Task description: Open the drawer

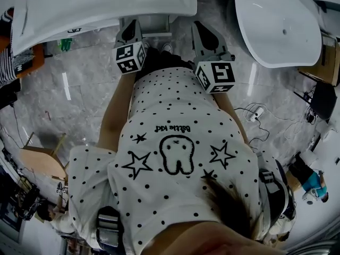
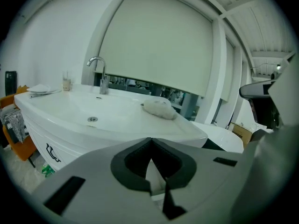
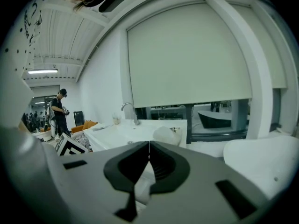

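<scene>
A person (image 1: pixel 175 158) stands on a marbled floor (image 1: pixel 79 89) facing a white washbasin (image 2: pixel 93 129), both tools raised and clenched on nothing. The left tongs (image 2: pixel 150 141) and the right tongs (image 3: pixel 149 144) each show dark pads pressed together with only air ahead. The drawer (image 2: pixel 37 136) appears to be the white cabinet front tucked under the washbasin's overhanging rim, marked by a small dark handle (image 2: pixel 52 153) low and left of the left tongs. No gap shows, so it looks unopened. The likely trouble is that tongs arriving closed would only knock the handle, and a reach from above could strike the jutting rim before getting under it. A drawer pulled out would travel toward the person's legs. Loose cables (image 1: pixel 255 116) on the floor to the right could snag a backward step. A second basin (image 1: pixel 276 25) crowds the right side, while the floor to the left lies more open.
</scene>
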The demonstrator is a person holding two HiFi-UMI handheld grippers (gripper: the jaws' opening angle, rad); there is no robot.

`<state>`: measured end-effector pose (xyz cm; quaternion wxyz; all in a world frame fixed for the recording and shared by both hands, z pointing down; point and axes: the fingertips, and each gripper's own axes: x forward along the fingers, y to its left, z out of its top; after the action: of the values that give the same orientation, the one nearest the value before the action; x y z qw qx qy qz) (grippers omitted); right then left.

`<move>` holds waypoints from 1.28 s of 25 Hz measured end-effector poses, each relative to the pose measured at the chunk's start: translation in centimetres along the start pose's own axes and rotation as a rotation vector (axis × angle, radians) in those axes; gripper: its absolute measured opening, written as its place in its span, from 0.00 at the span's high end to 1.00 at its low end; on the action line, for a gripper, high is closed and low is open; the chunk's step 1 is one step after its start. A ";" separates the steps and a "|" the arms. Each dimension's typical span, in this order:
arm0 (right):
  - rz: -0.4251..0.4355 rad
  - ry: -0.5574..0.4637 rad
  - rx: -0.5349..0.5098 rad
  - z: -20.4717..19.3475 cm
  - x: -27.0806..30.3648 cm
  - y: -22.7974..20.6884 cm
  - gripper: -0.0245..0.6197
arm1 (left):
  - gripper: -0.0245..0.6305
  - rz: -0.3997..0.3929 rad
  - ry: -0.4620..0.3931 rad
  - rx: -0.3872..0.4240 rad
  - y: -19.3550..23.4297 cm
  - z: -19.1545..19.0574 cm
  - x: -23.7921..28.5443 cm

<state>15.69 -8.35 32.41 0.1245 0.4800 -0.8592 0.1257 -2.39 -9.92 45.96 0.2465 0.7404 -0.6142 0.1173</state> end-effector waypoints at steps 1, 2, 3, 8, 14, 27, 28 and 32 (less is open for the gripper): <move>-0.002 0.000 -0.002 0.0 0.0 0.1 0.94 | 0.96 -0.005 -0.007 0.002 -0.1 0.3 -0.2; -0.004 0.002 -0.003 0.0 0.0 0.2 0.94 | 0.96 -0.010 -0.013 0.008 -0.2 0.7 -0.4; -0.005 0.003 -0.005 0.0 0.1 0.4 0.94 | 0.96 -0.015 -0.021 0.016 -0.3 1.2 -0.7; -0.019 0.012 -0.014 0.1 0.5 1.6 0.94 | 0.96 -0.062 -0.079 0.058 -0.8 4.2 -2.3; -0.054 0.012 -0.014 0.6 1.8 3.0 0.94 | 0.96 -0.093 -0.117 0.076 0.6 7.2 -3.3; -0.090 0.005 -0.010 2.3 4.4 5.4 0.94 | 0.96 -0.165 -0.168 0.134 1.5 11.9 -5.4; -0.091 0.004 -0.010 2.4 4.6 5.5 0.94 | 0.96 -0.168 -0.174 0.128 1.7 12.2 -5.5; -0.095 0.003 -0.010 2.7 5.4 5.8 0.94 | 0.96 -0.173 -0.202 0.110 2.1 13.6 -6.0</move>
<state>7.75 -10.58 31.12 0.1342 0.5195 -0.8358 0.1162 -7.50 -12.06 31.98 0.1516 0.8109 -0.5625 0.0542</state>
